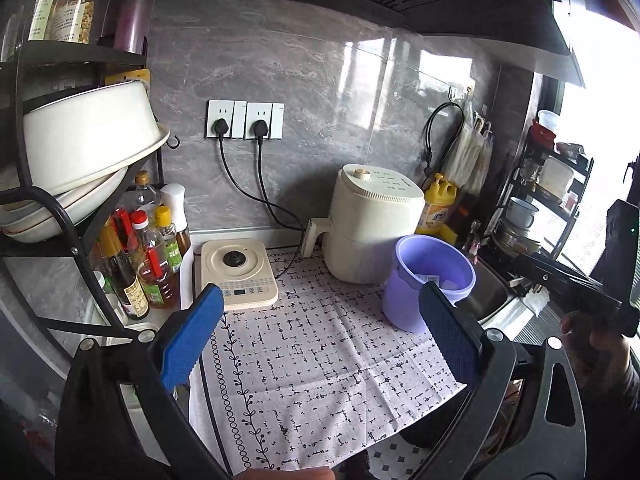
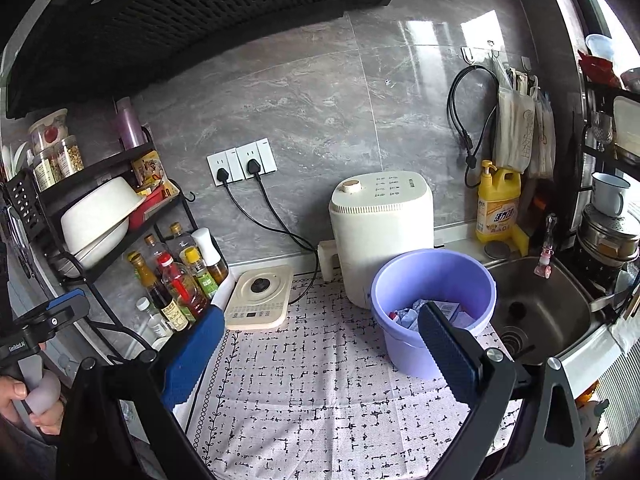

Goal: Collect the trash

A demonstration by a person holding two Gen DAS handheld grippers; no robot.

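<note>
A lilac plastic bin (image 1: 428, 280) stands on the patterned cloth (image 1: 320, 360) at the right, next to the sink. In the right wrist view the bin (image 2: 404, 344) holds several crumpled wrappers and paper scraps (image 2: 412, 314). My left gripper (image 1: 320, 336) is open and empty above the cloth, left of the bin. My right gripper (image 2: 316, 348) is open and empty, its right finger in front of the bin's near wall. No loose trash shows on the cloth.
A cream air fryer (image 2: 380, 236) stands behind the bin. A flat cream cooker (image 2: 260, 296) and several oil bottles (image 2: 176, 284) are at the left under a dish rack (image 1: 80, 152). The steel sink (image 2: 536, 312) is right of the bin, with a yellow detergent bottle (image 2: 498, 204) behind.
</note>
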